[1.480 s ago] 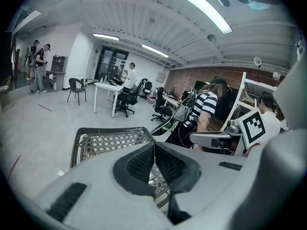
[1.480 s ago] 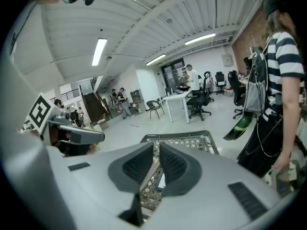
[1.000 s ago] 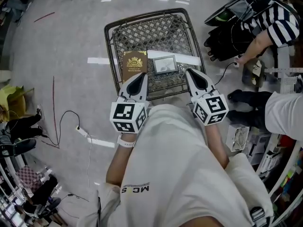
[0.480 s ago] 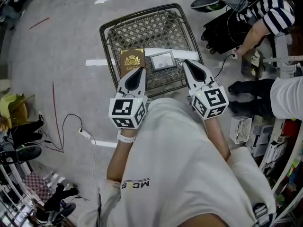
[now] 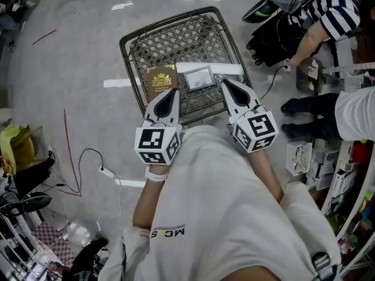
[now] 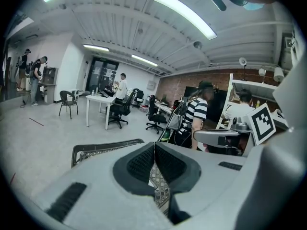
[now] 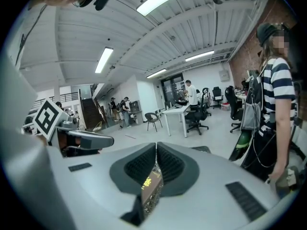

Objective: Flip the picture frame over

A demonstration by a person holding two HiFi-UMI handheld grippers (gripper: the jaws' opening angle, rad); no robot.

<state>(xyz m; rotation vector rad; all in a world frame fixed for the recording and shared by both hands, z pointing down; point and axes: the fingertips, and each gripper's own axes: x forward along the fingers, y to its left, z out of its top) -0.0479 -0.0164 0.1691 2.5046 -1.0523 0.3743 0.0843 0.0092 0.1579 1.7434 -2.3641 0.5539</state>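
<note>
Picture frame (image 5: 200, 78) flat on dark mesh table (image 5: 125, 50), upper centre of head view, lighter panel up inside a grey border. Cannot tell whether that panel is front or back. Brown book (image 5: 160, 79) with gold emblem just left of it; white strip (image 5: 233, 68) poking out at its right.

Scene fits two stages: frame waiting to be turned, or frame already turned and laid back down. Not settled from here.

Handling, as judgement: lying flat on open mesh, so little to bite except a thin edge. Any grip likely to need jaws parted and brought in low along one border, away from the glazed middle. Worth minding the book so close beside it, and the table rim near the tips.

Left gripper (image 5: 173, 91): jaws together, pads meeting at the tip, nothing between them, same in left gripper view (image 6: 154, 147). Tip just below the book.

Right gripper (image 5: 224, 82): jaws together too, empty, confirmed in right gripper view (image 7: 156, 150). Tip near the frame's lower right corner.

Both side by side at centre of head view, pointing away from the body and slightly down, marker cubes toward the torso.
</note>
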